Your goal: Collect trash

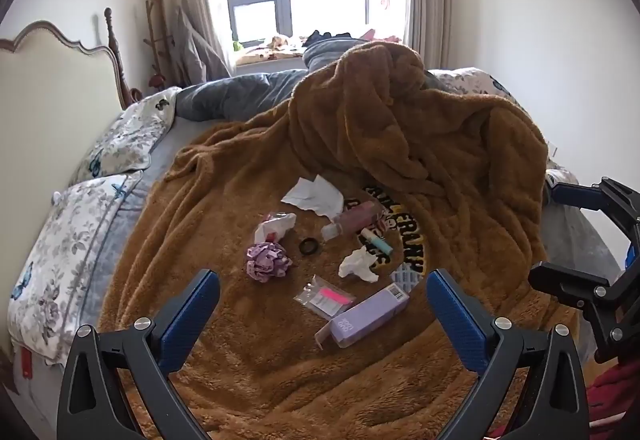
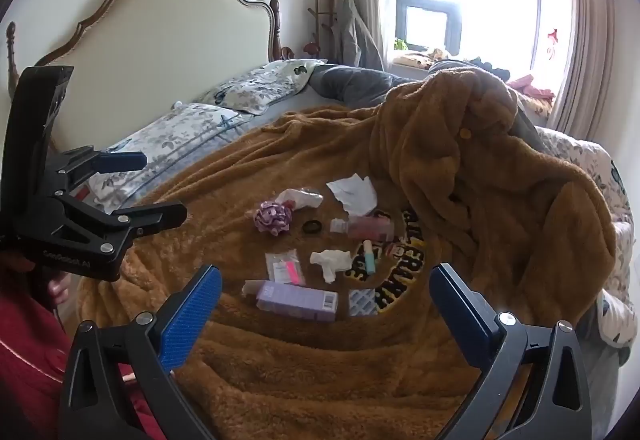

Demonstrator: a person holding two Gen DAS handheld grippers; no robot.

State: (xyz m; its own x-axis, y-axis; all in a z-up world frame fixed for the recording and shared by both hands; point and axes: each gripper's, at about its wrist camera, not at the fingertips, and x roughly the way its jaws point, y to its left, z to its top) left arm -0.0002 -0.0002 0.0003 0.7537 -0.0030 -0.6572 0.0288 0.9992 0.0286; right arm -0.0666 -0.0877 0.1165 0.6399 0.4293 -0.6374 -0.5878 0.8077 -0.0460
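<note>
Litter lies scattered on a brown fleece blanket: a torn white paper, a crumpled purple paper ball, a white tissue wad, a lilac carton and a clear bag with a pink strip. My left gripper hovers open over the near items. My right gripper is open beside it on the right. Neither holds anything.
Among the litter are a pink bottle, a teal tube, a black ring, a white and red wrapper and a blister pack. The blanket is heaped at the right. Floral pillows and a headboard are at the left.
</note>
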